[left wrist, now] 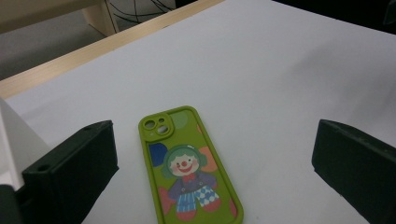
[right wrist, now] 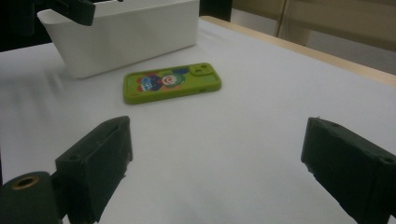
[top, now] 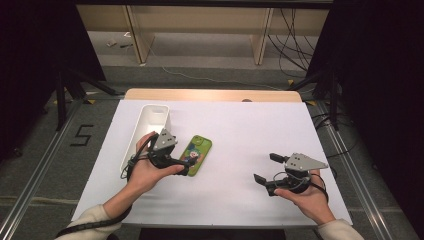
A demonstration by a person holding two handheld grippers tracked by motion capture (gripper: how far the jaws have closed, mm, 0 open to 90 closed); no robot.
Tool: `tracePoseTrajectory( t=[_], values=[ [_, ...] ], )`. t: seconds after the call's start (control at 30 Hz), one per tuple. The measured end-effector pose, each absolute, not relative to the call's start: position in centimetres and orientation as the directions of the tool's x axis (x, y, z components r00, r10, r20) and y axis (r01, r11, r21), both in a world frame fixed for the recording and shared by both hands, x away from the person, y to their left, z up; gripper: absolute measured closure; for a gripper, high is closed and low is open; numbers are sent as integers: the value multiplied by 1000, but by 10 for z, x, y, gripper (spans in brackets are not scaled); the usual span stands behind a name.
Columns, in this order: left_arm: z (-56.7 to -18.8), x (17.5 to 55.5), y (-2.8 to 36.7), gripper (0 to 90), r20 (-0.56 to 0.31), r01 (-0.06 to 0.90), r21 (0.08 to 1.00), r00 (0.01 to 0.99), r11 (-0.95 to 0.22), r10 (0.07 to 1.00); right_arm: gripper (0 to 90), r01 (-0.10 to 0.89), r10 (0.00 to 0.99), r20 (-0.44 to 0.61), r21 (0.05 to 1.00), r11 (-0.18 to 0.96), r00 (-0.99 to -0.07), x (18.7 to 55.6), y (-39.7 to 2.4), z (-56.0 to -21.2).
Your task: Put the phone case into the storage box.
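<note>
My left gripper (left wrist: 210,172), jaws spread wide and empty, straddles the green phone case (left wrist: 187,168); my right gripper (right wrist: 215,172), also released, sits well apart.

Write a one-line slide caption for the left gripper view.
Open left hand-held gripper hovering over a green clown-print phone case lying flat on the white table, beside a white tray.

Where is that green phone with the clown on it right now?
In the high view the green phone lies flat on the table's left half, just right of the white tray, with the left hand-held gripper open over its near end.
</note>
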State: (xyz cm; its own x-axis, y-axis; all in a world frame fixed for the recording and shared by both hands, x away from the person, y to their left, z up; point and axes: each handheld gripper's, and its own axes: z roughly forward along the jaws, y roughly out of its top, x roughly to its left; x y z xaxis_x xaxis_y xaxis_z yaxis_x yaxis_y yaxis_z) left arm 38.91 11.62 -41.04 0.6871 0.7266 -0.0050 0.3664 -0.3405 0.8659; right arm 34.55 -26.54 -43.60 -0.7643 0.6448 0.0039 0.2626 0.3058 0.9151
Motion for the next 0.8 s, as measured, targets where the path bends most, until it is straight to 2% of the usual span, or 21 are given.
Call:
tracePoseTrajectory(
  t=[0.37,0.8],
  values=[
    [-414,418,84,0,-12,388,847,697,-363,717,99,262,643,5,916,304,-766,346,-267,-436],
    [-424,444,66,0,-5,434,811,675,-392,738,99,265,644,6,914,306,-765,346,-268,-437]
  ],
)
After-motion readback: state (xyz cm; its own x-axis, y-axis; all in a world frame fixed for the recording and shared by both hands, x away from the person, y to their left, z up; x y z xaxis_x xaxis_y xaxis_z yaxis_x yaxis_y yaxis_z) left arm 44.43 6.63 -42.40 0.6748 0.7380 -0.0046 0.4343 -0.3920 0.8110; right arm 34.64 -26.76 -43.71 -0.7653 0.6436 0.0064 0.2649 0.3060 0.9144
